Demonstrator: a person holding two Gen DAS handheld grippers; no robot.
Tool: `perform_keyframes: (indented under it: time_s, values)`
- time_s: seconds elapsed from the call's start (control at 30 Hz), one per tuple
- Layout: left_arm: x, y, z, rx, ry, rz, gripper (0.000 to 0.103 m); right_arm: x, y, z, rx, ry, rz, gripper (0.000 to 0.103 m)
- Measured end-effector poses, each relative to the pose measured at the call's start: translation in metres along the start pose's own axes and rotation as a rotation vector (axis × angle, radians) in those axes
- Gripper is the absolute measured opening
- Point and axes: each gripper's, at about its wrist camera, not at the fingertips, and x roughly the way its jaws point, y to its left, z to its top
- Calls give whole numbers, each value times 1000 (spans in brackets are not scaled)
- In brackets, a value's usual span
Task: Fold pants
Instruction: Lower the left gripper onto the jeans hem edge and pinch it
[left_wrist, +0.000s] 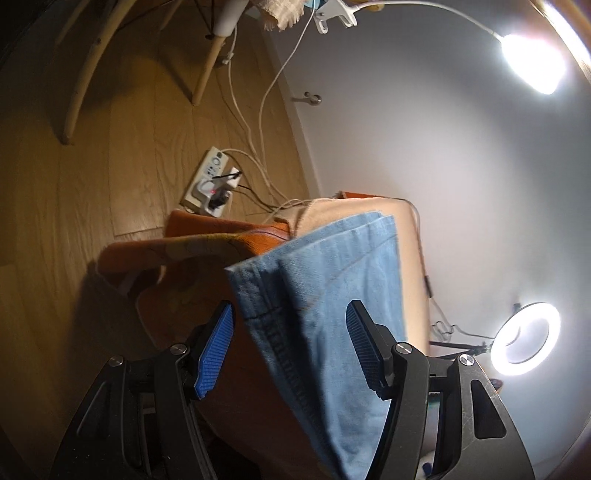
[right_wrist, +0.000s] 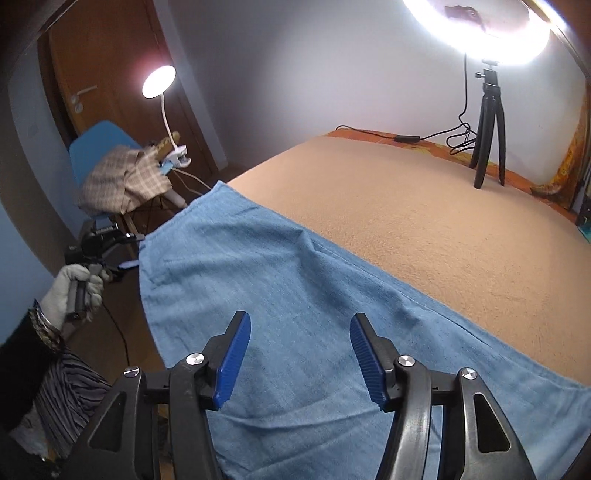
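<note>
Pants (right_wrist: 295, 295) lie along the near edge of the bed (right_wrist: 424, 206), running from lower right to centre left of the right wrist view, with the left-hand end hanging past the bed edge. Layers appear stacked at the hem in the left wrist view, which suggests the lengthwise fold is done; the crosswise folds remain. Left gripper (left_wrist: 291, 347) stands wide, its pads on either side of the hem corner — not pressing it, as far as the view shows. Right gripper (right_wrist: 301, 360) also stands wide above the cloth, holding nothing. A gloved hand (right_wrist: 75, 291) carries the left gripper at centre left of the right wrist view. Judged stage: early to middle — hem not yet gripped.
</note>
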Motion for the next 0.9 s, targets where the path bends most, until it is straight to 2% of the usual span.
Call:
perform_keyframes:
  time_s: [0.27,0.33,0.5,0.67,0.77,0.8,0.83,0.9]
  values:
    - [-11,-25,-8,93,-74,-53,61,-4,3,0,-9,-18,-21,59]
    - [-6,-33,-9,137,-63,-50,60,-3,2,0,-1,-15,-13,61]
    - [4,-53,-13,255,-68,37,59,0,0,-2,15,0,-5,62]
    - [14,-57,-13,322,-75,118,57,-1,-1,-3,25,1,1,62]
    - [13,-57,-13,353,-94,154,33,-4,-3,-3,28,-5,-3,62]
    - [12,-55,-12,360,-106,156,20,-5,-4,-4,32,-6,-4,62]
    - [13,-54,-12,361,-109,152,16,-6,-5,-4,36,-6,-5,62]
    - [11,-52,-11,368,-111,140,16,-7,-7,-5,40,-7,-10,62]
